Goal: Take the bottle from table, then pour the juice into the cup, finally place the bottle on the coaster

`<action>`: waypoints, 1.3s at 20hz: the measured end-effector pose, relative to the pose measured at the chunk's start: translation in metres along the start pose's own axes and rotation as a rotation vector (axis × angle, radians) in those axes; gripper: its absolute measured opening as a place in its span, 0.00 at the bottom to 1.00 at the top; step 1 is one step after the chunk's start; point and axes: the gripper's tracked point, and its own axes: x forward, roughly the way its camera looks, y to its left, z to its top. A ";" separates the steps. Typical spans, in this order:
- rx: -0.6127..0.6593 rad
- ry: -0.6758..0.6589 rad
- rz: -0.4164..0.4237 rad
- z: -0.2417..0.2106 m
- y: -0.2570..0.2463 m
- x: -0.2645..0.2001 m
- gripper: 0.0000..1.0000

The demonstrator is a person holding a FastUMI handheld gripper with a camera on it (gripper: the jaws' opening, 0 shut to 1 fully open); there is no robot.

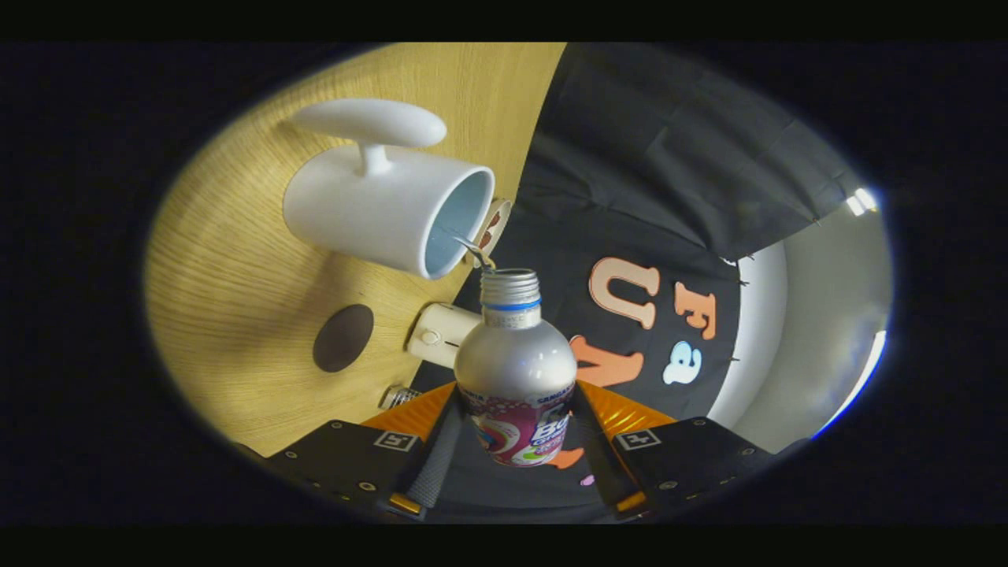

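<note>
My gripper (516,429) is shut on a silver bottle (516,370) with a colourful label, both fingers pressing its sides. The view is rolled, so the bottle is tipped over toward the white cup (386,205). Its uncapped threaded neck points at the cup's rim, and a thin stream of liquid (472,250) runs from the mouth into the cup's opening. The cup stands on the wooden table (236,299) with its handle turned toward me. A dark round coaster (343,338) lies on the table beside the cup, closer to my fingers.
A cream-coloured small device (439,335) sits at the table's edge just behind the bottle. A small metal cap (400,396) lies on the table near one finger. Another small object (496,224) peeks out behind the cup's rim. The booth's black cloth wall hangs beyond the table.
</note>
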 end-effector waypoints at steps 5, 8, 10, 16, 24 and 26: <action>-0.027 -0.008 -0.016 0.002 -0.001 -0.002 0.76; -0.030 -0.008 -0.030 0.002 -0.004 -0.001 0.76; -0.044 -0.013 -0.035 0.004 -0.005 -0.001 0.76; -0.072 -0.013 -0.064 0.004 -0.009 0.000 0.76; -0.082 -0.021 -0.077 0.006 -0.012 -0.001 0.76; -0.082 -0.020 -0.075 0.006 -0.011 -0.001 0.76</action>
